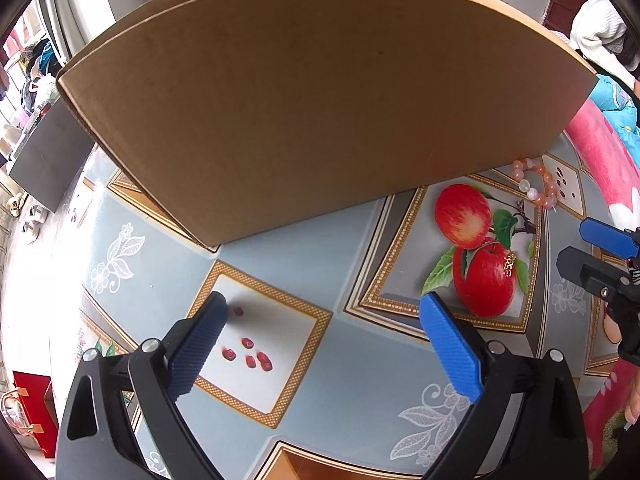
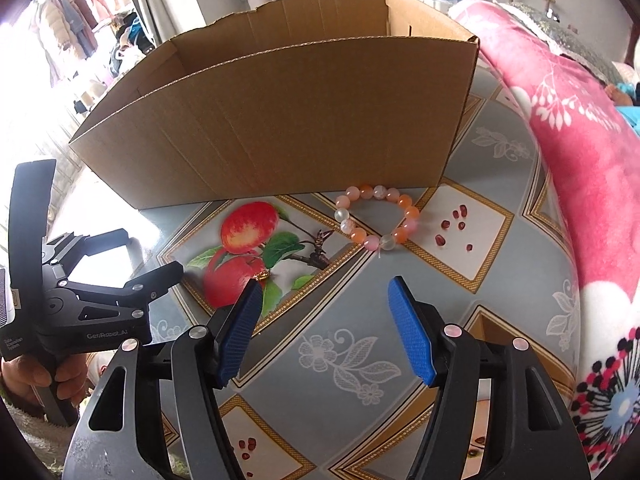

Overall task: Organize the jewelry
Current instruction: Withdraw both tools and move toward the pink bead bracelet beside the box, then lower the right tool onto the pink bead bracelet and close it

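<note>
1 cardboard box [image 2: 276, 120], 1 bead bracelet [image 2: 378, 216], both ahead of jaws. 1 small gold trinket [image 2: 261, 276] by right gripper's left pad. 2 grippers.

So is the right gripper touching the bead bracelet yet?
Apart. In the right wrist view the right gripper has open jaws, with bare tablecloth showing between them and the bracelet.

You have open patterned tablecloth [image 2: 340, 344] ahead of both grippers — nothing stands on it before the peach-and-white beaded bracelet [image 2: 378, 218]. The tall brown cardboard box [image 2: 280, 128] walls off the far side, just behind the bracelet. A pink floral blanket [image 2: 580, 152] crowds your right edge.
</note>
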The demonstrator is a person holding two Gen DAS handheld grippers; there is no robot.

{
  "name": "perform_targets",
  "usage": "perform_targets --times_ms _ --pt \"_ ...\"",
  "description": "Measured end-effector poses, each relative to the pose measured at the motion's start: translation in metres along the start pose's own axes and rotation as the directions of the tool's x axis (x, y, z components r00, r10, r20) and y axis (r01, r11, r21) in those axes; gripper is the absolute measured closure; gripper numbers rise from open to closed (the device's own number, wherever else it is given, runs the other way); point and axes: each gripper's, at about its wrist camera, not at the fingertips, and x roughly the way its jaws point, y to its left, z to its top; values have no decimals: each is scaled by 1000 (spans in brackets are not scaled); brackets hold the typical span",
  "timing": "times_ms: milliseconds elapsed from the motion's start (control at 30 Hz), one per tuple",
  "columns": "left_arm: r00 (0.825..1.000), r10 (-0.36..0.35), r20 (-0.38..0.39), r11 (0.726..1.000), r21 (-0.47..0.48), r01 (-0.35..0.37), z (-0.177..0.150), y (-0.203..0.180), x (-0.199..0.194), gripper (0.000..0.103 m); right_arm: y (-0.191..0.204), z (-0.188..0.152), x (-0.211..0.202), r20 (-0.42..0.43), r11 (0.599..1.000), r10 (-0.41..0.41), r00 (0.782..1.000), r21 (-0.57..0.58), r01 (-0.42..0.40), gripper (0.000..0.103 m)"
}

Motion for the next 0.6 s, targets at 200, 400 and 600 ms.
perform_targets --times_ms 200,400,600 --pt "972 -119 202 993 40 113 -12 -1 -28 8 -20 -3 -8 33 999 -12 999 47 10 41" --pt "928 -250 276 963 172 208 -12 -28 -41 16 -43 -4 -9 78 995 5 997 101 -13 49" --pt "919 -302 253 933 274 231 -8 -59 -35 46 -52 -7 -10 108 992 33 994 116 -46 55"
